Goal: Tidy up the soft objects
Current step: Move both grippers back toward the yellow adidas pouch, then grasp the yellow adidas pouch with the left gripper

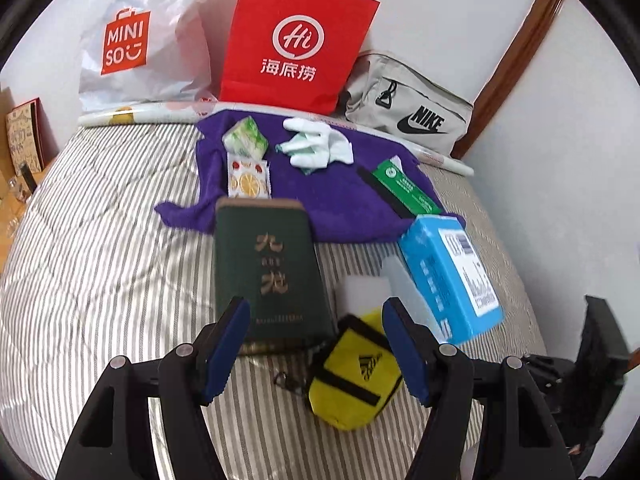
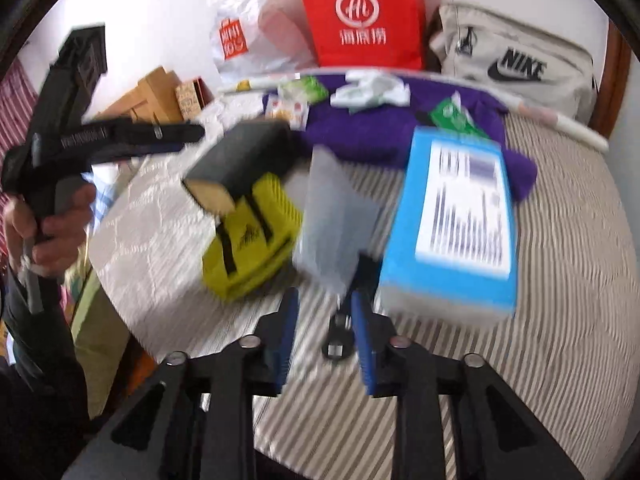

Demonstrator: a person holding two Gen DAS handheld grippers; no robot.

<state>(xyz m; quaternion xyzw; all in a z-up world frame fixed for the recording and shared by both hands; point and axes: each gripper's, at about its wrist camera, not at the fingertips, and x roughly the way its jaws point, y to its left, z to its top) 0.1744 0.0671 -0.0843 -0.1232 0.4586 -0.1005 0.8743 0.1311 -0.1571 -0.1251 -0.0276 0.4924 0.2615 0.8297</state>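
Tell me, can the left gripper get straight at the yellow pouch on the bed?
Probably yes. The left gripper is open, the yellow pouch lies uncovered on the striped bedding just ahead, though the green box crowds one side.

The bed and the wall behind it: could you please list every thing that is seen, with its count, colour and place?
Paper bag: one, red, against wall.
Plastic bag: one, white, left of red bag.
Fabric pouch: one, beige, right of red bag.
Towel: one, purple, on striped bedcover.
Gloves: white, on towel.
Tissue pack: one, green-white, on towel.
Flat packet: one, green, towel's right edge.
Box: one, dark green, centre.
Carton: one, blue, right.
Small pouch: one, yellow, near.
Left gripper: open, empty.
Right gripper: open, empty.
Hand: one, holding left gripper.
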